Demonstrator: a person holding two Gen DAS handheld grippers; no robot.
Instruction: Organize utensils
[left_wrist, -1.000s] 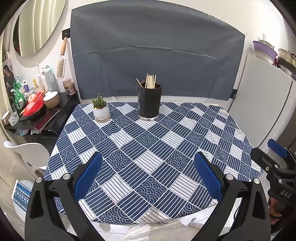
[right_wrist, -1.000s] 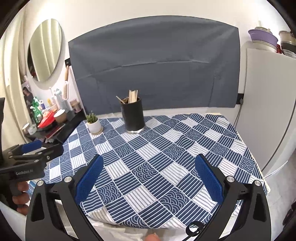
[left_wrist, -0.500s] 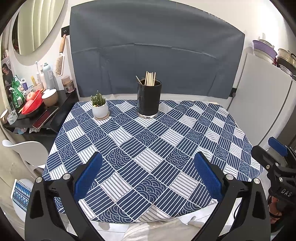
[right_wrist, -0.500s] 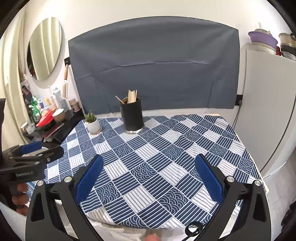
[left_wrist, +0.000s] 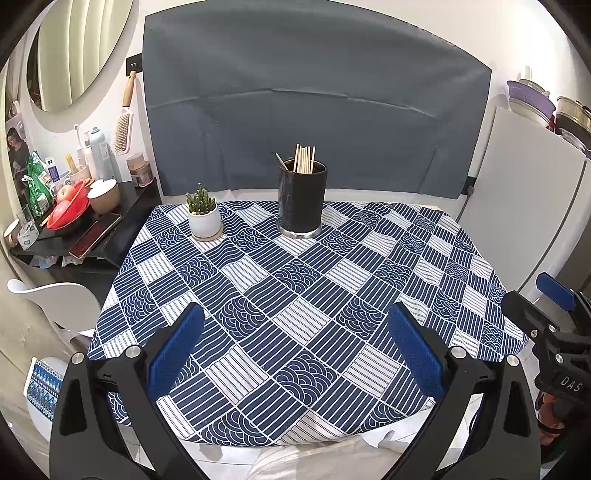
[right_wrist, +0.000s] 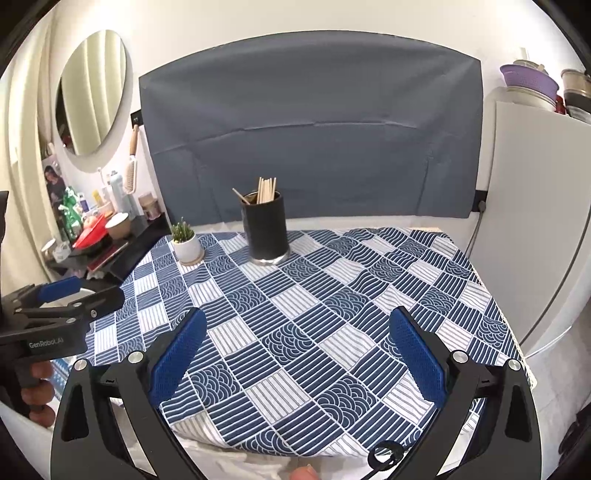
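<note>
A black utensil holder (left_wrist: 301, 201) stands upright at the far middle of the table, with several wooden chopsticks (left_wrist: 304, 159) and a thin metal handle sticking out of it. It also shows in the right wrist view (right_wrist: 265, 232). My left gripper (left_wrist: 295, 354) is open and empty, above the table's near edge. My right gripper (right_wrist: 295, 354) is open and empty, also near the front edge. Each gripper shows from the side in the other's view, the right one (left_wrist: 546, 306) at the right and the left one (right_wrist: 70, 295) at the left.
A blue and white patterned tablecloth (left_wrist: 295, 280) covers the table. A small potted succulent (left_wrist: 202, 216) stands left of the holder. A black side shelf (left_wrist: 92, 229) with bottles, bowls and a red basket is at the left. A white cabinet (left_wrist: 517, 206) stands at the right.
Both grippers have drawn back and up a little, so the table and holder look slightly farther away. Both stay open and empty.
</note>
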